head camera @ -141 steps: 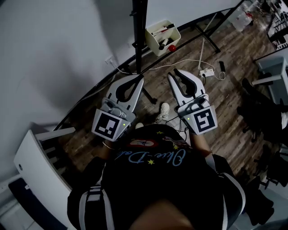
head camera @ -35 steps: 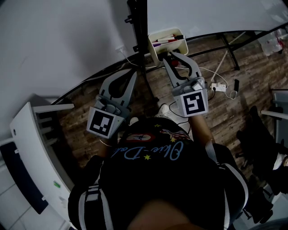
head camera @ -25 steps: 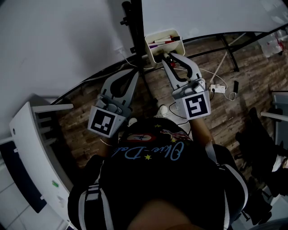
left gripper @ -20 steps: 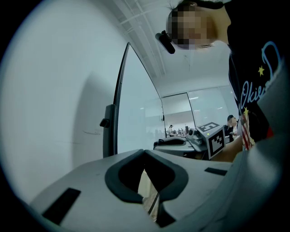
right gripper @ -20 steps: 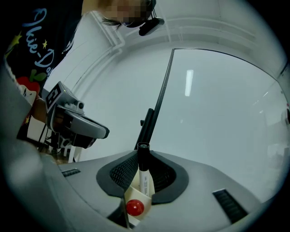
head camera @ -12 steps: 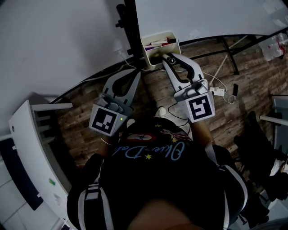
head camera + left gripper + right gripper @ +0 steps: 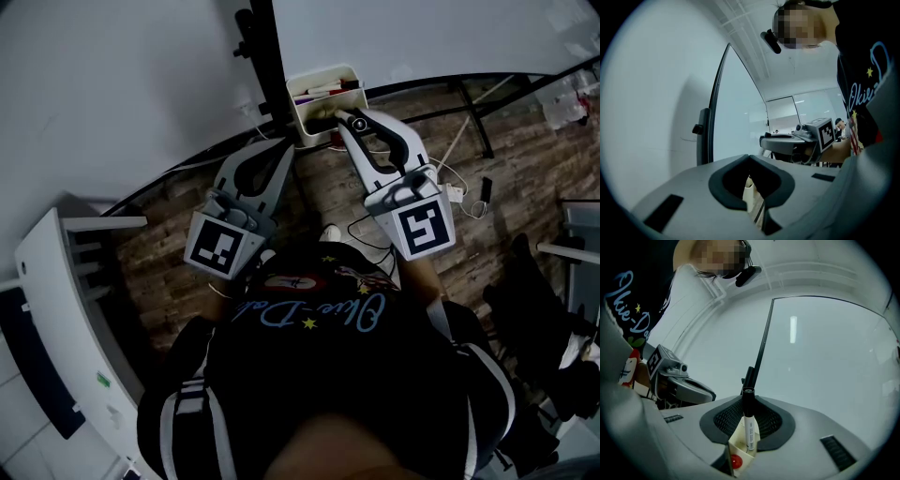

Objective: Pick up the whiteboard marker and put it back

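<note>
Wood-plank floor (image 7: 534, 159) — a white power strip (image 7: 457, 194) and cables lie there.

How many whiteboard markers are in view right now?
3. One marker stands upright in the right gripper's jaws, just above the white bin. Two lie across the bin's far end: a reddish marker and a purplish marker. Others may be hidden deeper in the bin.

Three cams, white box (image 7: 309, 122) in every one
Head cam looks steeply down past the chest onto both tools and the floor (image 7: 487, 253); left tool (image 7: 278, 155) cam and right tool (image 7: 349, 120) cam sit close behind their jaws, facing level at the whiteboard (image 7: 422, 37), each catching the other tool off to one side
</note>
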Available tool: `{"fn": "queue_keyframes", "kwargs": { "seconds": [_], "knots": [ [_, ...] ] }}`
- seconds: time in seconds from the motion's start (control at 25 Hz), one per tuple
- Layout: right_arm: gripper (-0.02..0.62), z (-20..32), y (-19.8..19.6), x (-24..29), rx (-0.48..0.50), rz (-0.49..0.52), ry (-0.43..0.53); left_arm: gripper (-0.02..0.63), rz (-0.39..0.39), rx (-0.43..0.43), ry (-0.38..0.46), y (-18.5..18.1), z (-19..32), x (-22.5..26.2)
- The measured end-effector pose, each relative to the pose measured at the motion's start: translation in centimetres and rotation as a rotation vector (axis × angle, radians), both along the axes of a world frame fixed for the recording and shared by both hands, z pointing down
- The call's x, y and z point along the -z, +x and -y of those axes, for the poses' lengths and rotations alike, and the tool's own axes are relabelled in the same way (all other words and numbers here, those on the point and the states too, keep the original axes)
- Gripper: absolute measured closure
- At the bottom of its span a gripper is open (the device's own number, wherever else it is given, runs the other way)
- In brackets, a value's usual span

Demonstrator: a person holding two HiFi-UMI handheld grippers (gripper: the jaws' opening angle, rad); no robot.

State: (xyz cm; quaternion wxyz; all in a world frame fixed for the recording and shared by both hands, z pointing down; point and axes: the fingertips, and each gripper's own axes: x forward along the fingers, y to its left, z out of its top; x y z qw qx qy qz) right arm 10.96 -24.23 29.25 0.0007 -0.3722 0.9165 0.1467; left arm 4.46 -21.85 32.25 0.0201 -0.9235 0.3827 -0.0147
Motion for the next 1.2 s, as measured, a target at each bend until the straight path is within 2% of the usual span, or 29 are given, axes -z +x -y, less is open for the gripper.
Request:
{"fn": "queue_keyframes", "kwargs": {
  "seconds": [0.4,1.2],
  "knots": [
    [0.512,-1.4,0.5,1.6,0.021,0.029,0.009,0.607,-0.011,-0.019,0.007,1.1,-0.4,0.0],
    [0.512,-4.6,0.0,2.8,-0.029,0.028,0.026,0.607,-0.010,-0.095,0.026,0.8,-2.0,0.7]
  ]
}}
